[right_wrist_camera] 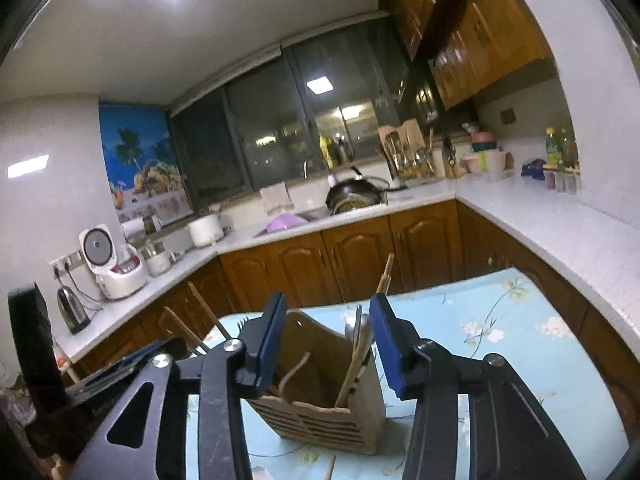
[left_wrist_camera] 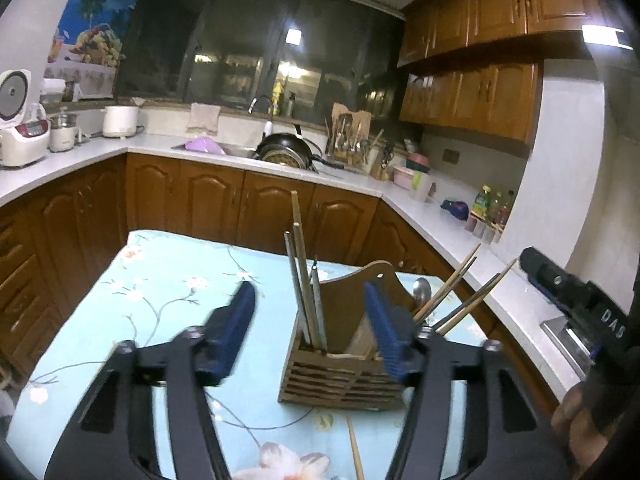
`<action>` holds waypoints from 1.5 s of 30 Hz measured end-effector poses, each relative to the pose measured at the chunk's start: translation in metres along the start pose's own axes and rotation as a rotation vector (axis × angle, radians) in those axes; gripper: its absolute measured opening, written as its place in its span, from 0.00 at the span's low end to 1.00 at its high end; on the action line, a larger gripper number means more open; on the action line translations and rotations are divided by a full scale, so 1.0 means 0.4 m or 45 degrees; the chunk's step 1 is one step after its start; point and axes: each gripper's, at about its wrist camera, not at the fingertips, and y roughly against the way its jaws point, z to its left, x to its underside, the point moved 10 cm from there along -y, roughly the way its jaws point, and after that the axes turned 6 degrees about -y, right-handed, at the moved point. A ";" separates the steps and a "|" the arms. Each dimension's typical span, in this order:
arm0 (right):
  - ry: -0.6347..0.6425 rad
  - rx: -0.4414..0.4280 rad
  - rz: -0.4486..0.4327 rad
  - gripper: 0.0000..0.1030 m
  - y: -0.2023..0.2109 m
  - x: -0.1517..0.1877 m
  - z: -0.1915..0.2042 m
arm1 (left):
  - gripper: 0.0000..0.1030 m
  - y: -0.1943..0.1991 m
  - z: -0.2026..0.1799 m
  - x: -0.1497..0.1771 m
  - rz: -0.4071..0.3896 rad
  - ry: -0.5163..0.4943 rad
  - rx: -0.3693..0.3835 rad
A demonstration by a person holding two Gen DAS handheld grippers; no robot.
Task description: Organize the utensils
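A wooden slatted utensil holder [left_wrist_camera: 340,376] stands on the table with the light blue flowered cloth [left_wrist_camera: 160,280]. Chopsticks [left_wrist_camera: 304,280] stand in its left part, and a spoon [left_wrist_camera: 422,290] and more chopsticks [left_wrist_camera: 460,300] lean right. A loose chopstick [left_wrist_camera: 354,448] lies on the cloth in front. My left gripper [left_wrist_camera: 310,312] is open and empty, just before the holder. In the right wrist view my right gripper [right_wrist_camera: 326,340] is open and empty above the holder [right_wrist_camera: 320,412], which has a spoon and chopsticks [right_wrist_camera: 356,356] in it.
Wooden cabinets and a white counter [left_wrist_camera: 280,168] run behind the table, with a sink, a black pan [left_wrist_camera: 286,148], a rice cooker [left_wrist_camera: 20,128] and bottles [left_wrist_camera: 486,204]. The other gripper's body [left_wrist_camera: 580,312] shows at the right edge.
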 end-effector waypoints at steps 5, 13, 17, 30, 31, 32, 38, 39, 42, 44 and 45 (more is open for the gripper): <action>-0.003 0.002 -0.040 0.64 0.060 -0.006 0.000 | 0.80 0.064 0.020 0.045 0.005 0.016 -0.028; -0.023 0.053 0.006 0.70 0.147 0.135 -0.040 | 0.81 0.158 0.063 0.206 0.102 0.048 -0.063; -0.071 0.087 0.076 0.70 0.189 0.236 -0.076 | 0.81 0.209 0.079 0.270 0.129 0.070 -0.078; 0.011 0.135 0.073 0.86 0.372 0.372 -0.062 | 0.91 0.404 0.079 0.399 0.078 -0.022 -0.138; 0.031 0.144 0.068 0.89 0.388 0.378 -0.058 | 0.92 0.415 0.079 0.408 0.077 -0.025 -0.140; 0.045 0.146 0.062 0.90 0.400 0.382 -0.052 | 0.93 0.428 0.081 0.417 0.073 -0.029 -0.144; 0.197 0.140 -0.098 1.00 0.517 0.390 -0.003 | 1.00 0.499 0.091 0.449 -0.025 -0.051 -0.211; 0.223 0.148 -0.123 1.00 0.529 0.393 0.001 | 1.00 0.506 0.090 0.454 -0.037 -0.067 -0.232; 0.318 0.176 -0.182 1.00 0.560 0.422 0.014 | 1.00 0.517 0.088 0.481 -0.054 -0.096 -0.281; 0.333 0.171 -0.169 1.00 0.557 0.439 0.016 | 1.00 0.512 0.085 0.500 -0.032 -0.102 -0.284; 0.331 0.162 -0.144 1.00 0.549 0.450 0.015 | 1.00 0.509 0.082 0.510 -0.020 -0.107 -0.281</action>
